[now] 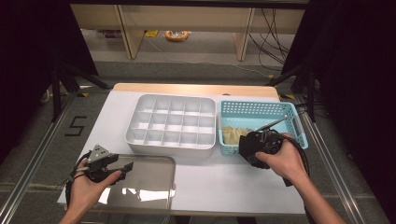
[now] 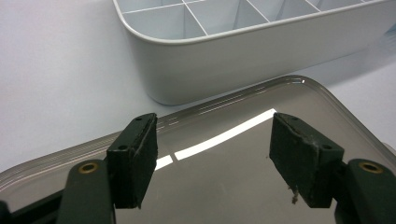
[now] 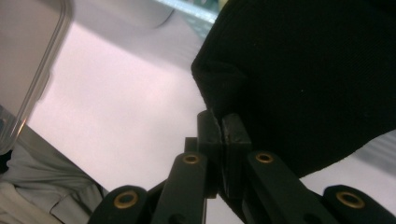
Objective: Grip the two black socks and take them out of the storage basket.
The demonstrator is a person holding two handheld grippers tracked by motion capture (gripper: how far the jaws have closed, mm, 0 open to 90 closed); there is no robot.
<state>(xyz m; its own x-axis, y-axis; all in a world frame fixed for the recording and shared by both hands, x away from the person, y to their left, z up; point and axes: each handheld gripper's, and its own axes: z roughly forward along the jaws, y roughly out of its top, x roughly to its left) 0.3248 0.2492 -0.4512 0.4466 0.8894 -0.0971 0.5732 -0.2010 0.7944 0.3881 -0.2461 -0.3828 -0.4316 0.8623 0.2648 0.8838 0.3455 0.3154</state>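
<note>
clearly right gripper pinches a limp black cloth; left gripper gapes

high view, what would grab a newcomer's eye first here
A white divided organizer tray sits mid-table, its compartments bare, with a turquoise basket right beside it. The right tool pinches a black cloth at the basket's near edge, and the left tool hovers open above a clear lid.

Left black two-jaw gripper: grey triangular top plate, brass screws, blk cable. Right black two-jaw gripper: same, worn pads.
</note>
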